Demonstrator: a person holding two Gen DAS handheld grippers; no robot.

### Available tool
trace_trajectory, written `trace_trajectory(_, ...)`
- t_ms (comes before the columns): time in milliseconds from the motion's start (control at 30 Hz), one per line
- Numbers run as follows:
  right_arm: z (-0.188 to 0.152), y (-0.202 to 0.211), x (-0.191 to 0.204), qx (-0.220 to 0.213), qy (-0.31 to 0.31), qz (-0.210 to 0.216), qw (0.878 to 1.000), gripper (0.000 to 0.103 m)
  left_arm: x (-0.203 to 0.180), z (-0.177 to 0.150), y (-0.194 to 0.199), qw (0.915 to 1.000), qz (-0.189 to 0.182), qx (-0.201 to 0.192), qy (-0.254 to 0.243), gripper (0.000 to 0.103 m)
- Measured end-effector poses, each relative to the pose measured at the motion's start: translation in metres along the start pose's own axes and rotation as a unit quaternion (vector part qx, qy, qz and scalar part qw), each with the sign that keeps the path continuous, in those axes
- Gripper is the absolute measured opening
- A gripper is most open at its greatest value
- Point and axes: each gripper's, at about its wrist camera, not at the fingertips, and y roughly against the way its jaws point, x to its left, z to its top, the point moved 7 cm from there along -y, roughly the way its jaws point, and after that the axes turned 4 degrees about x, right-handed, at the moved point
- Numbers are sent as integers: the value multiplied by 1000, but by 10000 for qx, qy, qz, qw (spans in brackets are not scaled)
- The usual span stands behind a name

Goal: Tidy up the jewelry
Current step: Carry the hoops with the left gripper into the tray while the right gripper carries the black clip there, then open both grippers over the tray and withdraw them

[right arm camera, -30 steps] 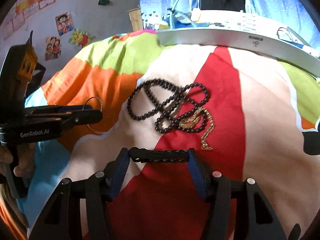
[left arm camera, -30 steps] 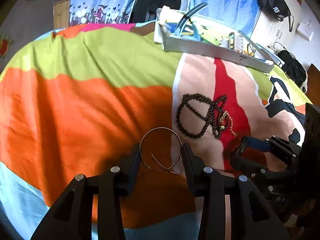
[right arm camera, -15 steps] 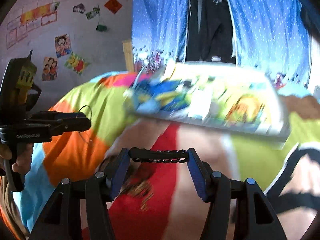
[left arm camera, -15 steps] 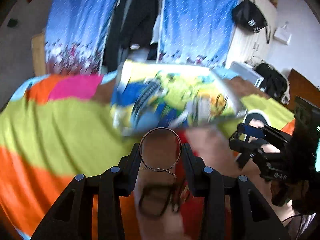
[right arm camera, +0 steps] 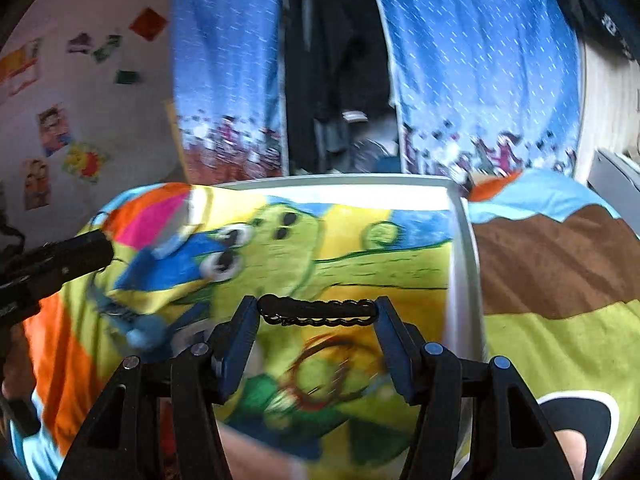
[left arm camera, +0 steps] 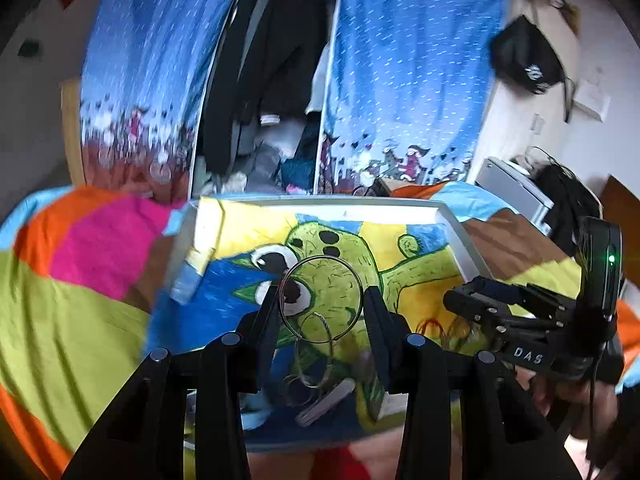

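A thin silver bangle (left arm camera: 320,257) stands upright between the jaws of my left gripper (left arm camera: 322,300), which is shut on it. My right gripper (right arm camera: 318,312) is shut on a black braided bracelet (right arm camera: 318,307) stretched across its tips. Both hover over a white-rimmed tray (left arm camera: 320,210) lined with a green cartoon drawing, the tray (right arm camera: 460,280) lying on the bed. In the left wrist view the right gripper (left arm camera: 460,300) is close on the right. In the right wrist view the left gripper (right arm camera: 96,250) reaches in from the left. Thin bangles (left arm camera: 314,356) and red bangles (right arm camera: 328,376) lie blurred in the tray.
The tray sits on a bedspread (left arm camera: 80,312) of orange, pink and green. Behind it are blue curtains (left arm camera: 400,80) with dark clothes (left arm camera: 280,60) hanging between them. A black bag (left arm camera: 528,60) hangs at the upper right. A hand (left arm camera: 560,392) holds the right gripper.
Both grippers rose and moved forward, away from the black bead necklace on the bedspread to above the tray. Each kept its piece of jewelry in its jaws.
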Motion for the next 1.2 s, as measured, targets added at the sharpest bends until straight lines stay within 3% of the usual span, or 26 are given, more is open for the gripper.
trace_trajectory(333, -8, -39, -20, 452, 174, -324, 9983, 56, -6, -15, -66, 9970, -57, 715, 279, 36)
trace_trajectory(633, -14, -44, -24, 508, 242, -350, 9978, 57, 1, -16, -68, 9940, -225, 896, 588, 37)
trace_trajectory(733, -14, -39, -25, 477, 250, -421, 9977, 69, -1, -15, -65, 9934, -139, 970, 599, 46)
trace_trajectory(867, -12, -27, -26, 402, 224, -515, 9976, 70, -8, -12, -50, 9943, -190, 830, 643, 64)
trace_trajectory(933, -11, -18, -26, 327, 201, -560, 9977, 75, -13, -8, -40, 9950, -261, 731, 631, 65)
trace_trajectory(1033, -8, 1, -27, 171, 145, -616, 9978, 80, -20, -1, -19, 9960, -315, 529, 650, 76)
trace_trajectory(1133, -5, 25, -26, -64, 63, -648, 9979, 93, -26, 6, 8, 9967, -359, 295, 661, 78)
trace_trajectory(1200, -2, 44, -22, -287, 18, -646, 9975, 103, -31, 10, 31, 9973, -428, 54, 594, 97)
